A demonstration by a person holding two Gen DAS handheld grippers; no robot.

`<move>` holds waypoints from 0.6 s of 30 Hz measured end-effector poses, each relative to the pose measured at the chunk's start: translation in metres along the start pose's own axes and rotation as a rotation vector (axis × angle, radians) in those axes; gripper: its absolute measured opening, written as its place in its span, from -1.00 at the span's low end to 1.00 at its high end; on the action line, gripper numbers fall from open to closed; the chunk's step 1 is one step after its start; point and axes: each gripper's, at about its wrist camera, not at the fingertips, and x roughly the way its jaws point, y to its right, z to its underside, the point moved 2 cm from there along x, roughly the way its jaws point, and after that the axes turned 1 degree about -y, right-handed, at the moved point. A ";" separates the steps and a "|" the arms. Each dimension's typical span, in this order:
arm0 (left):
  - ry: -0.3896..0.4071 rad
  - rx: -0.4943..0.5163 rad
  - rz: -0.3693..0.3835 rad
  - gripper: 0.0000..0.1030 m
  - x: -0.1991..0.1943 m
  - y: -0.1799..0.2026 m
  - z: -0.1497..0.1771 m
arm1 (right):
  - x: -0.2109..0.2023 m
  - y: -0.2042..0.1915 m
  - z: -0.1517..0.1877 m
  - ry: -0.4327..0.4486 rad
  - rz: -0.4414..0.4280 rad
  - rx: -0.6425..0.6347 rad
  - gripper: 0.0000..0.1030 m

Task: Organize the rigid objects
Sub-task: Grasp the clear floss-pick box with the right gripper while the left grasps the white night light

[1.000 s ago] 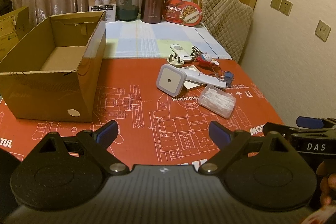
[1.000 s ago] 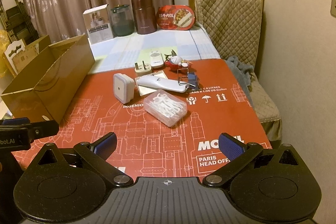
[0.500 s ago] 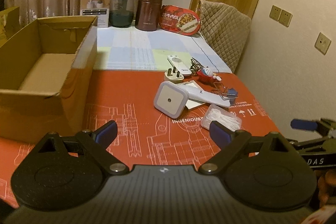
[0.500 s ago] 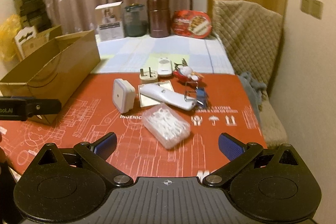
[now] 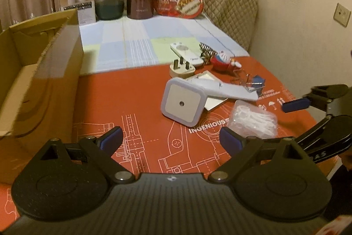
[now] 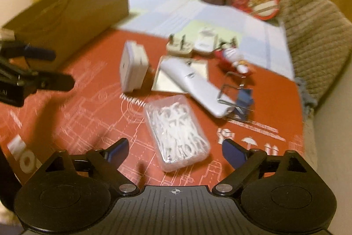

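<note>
We hold the right gripper (image 6: 173, 150) with its fingers wide apart, low over the clear plastic box of floss picks (image 6: 176, 130), which lies at lower centre of the right wrist view, pointing away from us on the red printed mat (image 6: 253, 142). The left gripper (image 5: 170, 139) is also spread and empty, hovering at lower centre of its own view, with the square white night light (image 5: 183, 104) just above it in the frame.

We judge the floss box to be the step in hand. To do it well, we should straddle its narrow width, come down until the pads flank the side walls, and close gently, since thin clear plastic can flex or slip.

The open cardboard box (image 5: 44, 72) at the left of the left wrist view looks like the destination; its walls are matte and creased. Above the floss box in the right view lie a smooth white tapered handheld device (image 6: 193, 85), a blue binder clip (image 6: 244, 100) with wire handles and a cream plug (image 6: 179, 46) with its prongs up. This view is blurred, so finer textures escape us.
</note>
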 end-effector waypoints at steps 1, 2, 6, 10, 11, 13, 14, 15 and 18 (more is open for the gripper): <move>-0.006 0.001 0.004 0.79 0.004 -0.001 0.001 | 0.007 0.001 0.000 -0.010 -0.006 -0.013 0.68; -0.010 0.000 0.010 0.79 0.007 -0.001 0.001 | 0.013 0.003 0.000 -0.017 -0.014 -0.016 0.65; -0.016 0.006 0.015 0.79 0.018 -0.004 0.001 | 0.032 0.013 -0.002 -0.038 -0.035 0.007 0.46; -0.016 0.006 0.012 0.79 0.025 -0.006 0.001 | 0.036 0.016 -0.005 -0.032 -0.048 0.044 0.06; -0.018 0.005 0.013 0.79 0.027 -0.007 0.001 | 0.036 0.016 -0.006 -0.031 -0.044 0.056 0.05; -0.020 0.012 0.014 0.79 0.030 -0.006 0.000 | 0.035 0.015 -0.006 -0.025 -0.034 0.075 0.04; -0.020 0.017 0.014 0.79 0.032 -0.005 0.000 | 0.034 0.014 -0.006 -0.022 -0.028 0.084 0.03; -0.020 0.022 0.015 0.79 0.034 -0.003 -0.001 | 0.033 0.014 -0.005 -0.022 -0.021 0.095 0.03; -0.009 0.048 0.023 0.79 0.042 0.001 -0.004 | 0.026 0.014 -0.002 -0.004 0.000 0.147 0.03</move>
